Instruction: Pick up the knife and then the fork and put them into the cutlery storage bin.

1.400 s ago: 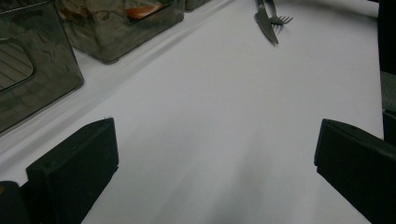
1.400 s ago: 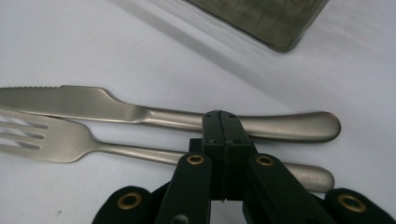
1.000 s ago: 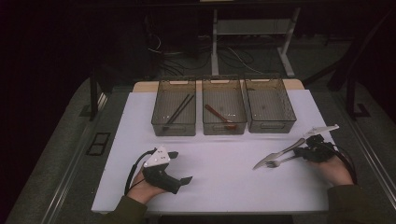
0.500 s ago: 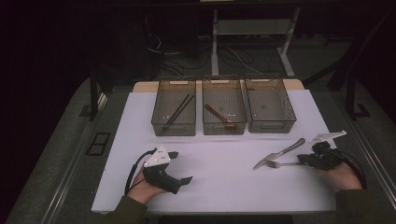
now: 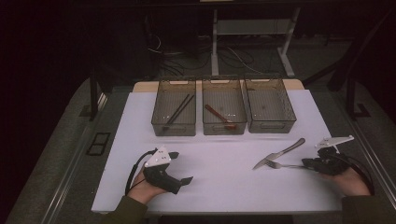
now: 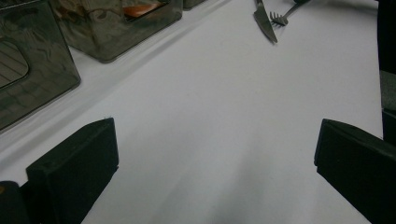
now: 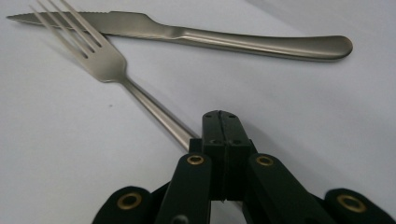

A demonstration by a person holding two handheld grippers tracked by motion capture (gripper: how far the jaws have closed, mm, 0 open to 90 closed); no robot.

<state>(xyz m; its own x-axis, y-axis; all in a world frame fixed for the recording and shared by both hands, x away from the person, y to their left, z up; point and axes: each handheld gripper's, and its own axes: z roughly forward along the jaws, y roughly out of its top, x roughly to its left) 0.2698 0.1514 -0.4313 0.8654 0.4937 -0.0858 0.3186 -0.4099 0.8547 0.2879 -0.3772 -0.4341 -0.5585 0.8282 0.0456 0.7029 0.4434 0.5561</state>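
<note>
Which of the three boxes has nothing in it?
The right box, nearest the fork. The left box holds dark sticks, and the middle box holds a red thing.

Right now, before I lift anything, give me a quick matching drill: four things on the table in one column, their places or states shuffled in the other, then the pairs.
Things:
1. fork
2. knife
3. chopsticks
4. left gripper

Places or states:
A. in the left bin
B. open, resting on the white mat
C. handle clamped in the right gripper
D. lying free on the mat, blade tip by the fork's tines

Pairs: 1-C, 2-D, 3-A, 4-B
</note>
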